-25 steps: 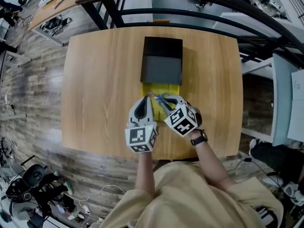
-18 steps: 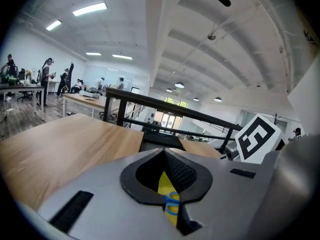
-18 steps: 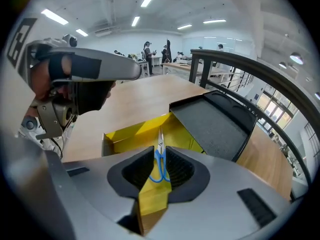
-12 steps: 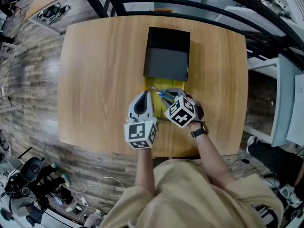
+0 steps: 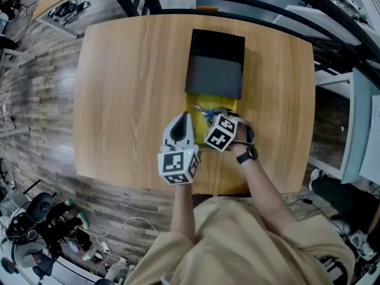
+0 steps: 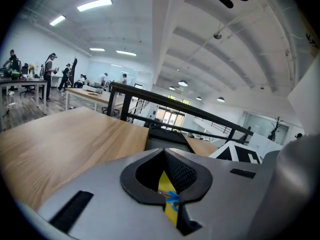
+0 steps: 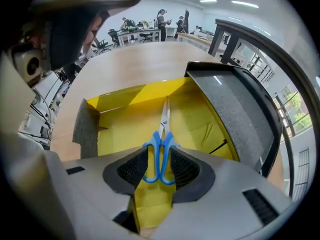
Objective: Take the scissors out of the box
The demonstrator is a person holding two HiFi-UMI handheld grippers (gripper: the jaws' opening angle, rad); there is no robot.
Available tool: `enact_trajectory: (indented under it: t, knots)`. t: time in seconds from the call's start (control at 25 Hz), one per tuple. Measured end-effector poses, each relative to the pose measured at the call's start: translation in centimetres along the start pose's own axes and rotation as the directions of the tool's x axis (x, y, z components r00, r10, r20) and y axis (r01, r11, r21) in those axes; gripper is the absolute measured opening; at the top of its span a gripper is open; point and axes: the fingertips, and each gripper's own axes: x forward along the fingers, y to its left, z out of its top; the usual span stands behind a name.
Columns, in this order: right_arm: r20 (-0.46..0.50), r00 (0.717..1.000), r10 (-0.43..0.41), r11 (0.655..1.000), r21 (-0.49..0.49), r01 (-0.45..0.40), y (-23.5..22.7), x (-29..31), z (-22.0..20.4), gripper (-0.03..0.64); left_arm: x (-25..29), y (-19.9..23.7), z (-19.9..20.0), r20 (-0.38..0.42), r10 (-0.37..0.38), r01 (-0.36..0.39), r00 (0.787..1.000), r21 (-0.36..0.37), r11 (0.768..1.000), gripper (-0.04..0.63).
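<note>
A pair of scissors (image 7: 161, 144) with blue handles lies flat in the open yellow box (image 7: 120, 129), blades pointing at the black lid (image 7: 235, 109). My right gripper (image 7: 160, 156) points steeply down into the box; its jaws have just been opening and stand wide, with the blue handles between the pads. In the head view the right gripper (image 5: 214, 117) covers most of the scissors (image 5: 204, 113). My left gripper (image 5: 182, 117) hovers beside the box's left edge, its tips together and nothing held. In the left gripper view a yellow strip shows through the slit behind the gripper's (image 6: 165, 154) tips.
The box (image 5: 195, 107) sits near the front of a wooden table (image 5: 130, 88), its black lid (image 5: 215, 64) folded back away from me. A dark metal railing (image 5: 267, 8) runs behind the table. The table's front edge is just below the grippers.
The right gripper has sunk toward the yellow box and tipped more steeply downward. The left gripper has dropped slightly beside it.
</note>
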Motion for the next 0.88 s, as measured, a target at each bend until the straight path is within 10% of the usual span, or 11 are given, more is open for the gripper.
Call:
enact_trajectory:
  t: [0.52, 0.88]
  knots:
    - [-0.001, 1.000, -0.007, 1.000, 0.020, 0.007, 0.3, 0.3, -0.1, 0.087, -1.9, -0.9, 1.1, 0.032, -0.002, 0.002, 0.999, 0.008, 1.000, 0.011]
    - [0.151, 0.982, -0.117, 0.976, 0.200, 0.086, 0.5, -4.4, -0.2, 0.084, -5.3, -2.5, 2.8, 0.068, -0.007, 0.004, 0.998, 0.047, 0.999, 0.009]
